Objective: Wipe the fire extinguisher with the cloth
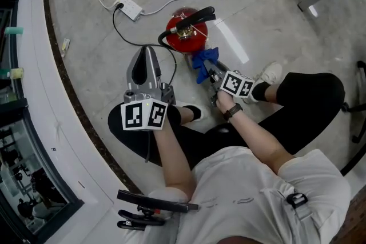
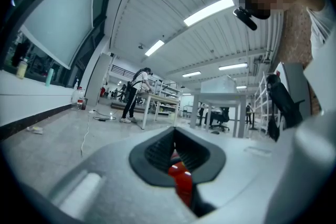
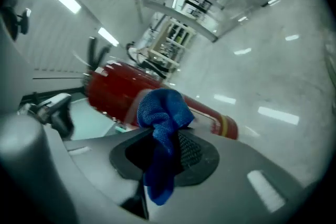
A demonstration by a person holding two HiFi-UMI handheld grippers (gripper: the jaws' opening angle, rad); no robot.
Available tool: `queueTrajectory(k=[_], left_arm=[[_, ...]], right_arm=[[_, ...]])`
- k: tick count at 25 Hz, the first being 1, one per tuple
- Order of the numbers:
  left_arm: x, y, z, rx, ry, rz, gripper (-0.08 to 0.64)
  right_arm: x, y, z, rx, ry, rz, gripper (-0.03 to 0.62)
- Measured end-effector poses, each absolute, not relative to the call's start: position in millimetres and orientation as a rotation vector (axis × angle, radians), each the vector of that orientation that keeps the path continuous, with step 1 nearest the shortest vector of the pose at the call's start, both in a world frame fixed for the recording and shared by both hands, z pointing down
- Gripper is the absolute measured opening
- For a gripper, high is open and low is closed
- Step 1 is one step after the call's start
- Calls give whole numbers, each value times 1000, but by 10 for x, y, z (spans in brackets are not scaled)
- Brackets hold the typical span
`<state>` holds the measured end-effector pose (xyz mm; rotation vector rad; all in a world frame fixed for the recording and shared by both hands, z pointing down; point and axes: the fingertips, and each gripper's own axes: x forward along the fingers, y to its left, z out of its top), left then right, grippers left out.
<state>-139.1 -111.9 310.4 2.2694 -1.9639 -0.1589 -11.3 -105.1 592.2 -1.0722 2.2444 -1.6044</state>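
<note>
Upper centre of head view sits red cylindrical fire extinguisher (image 1: 186, 30); my right gripper (image 1: 208, 72) clamps crumpled blue microfibre cloth (image 1: 205, 60) just beside it, ready to wipe; left gripper (image 1: 146, 53) closed, empty, aside.

Bright strip lights (image 2: 209, 11), glare on floor (image 1: 231, 40); gripper views fisheye, edges blurry.

Your blue cloth (image 3: 164, 113) hangs bunched, pinched in the jaws, just beside the upright red fire extinguisher (image 1: 186, 31).
</note>
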Motion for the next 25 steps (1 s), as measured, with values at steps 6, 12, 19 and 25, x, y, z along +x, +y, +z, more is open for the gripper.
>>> queueTrajectory(k=[6,12,19,25], left_arm=[[-1305,-1129,3247,2263,-1910,-111,0],[-1238,-1118,3346,2258,-1847,-143,0],[-1163,-1060,3118,2284,-1850,-213,0],[-1181,-1038,3026,2311,-1849,-244,0]], right_arm=[[39,-1244,7937,-1405,2082,-2013,84],[34,-1333,8620,-1397,2025,-2279,80],[171,-1687,6813,-945,2178,-1995,86],[132,-1770,4625,-495,2264,-1791,86]])
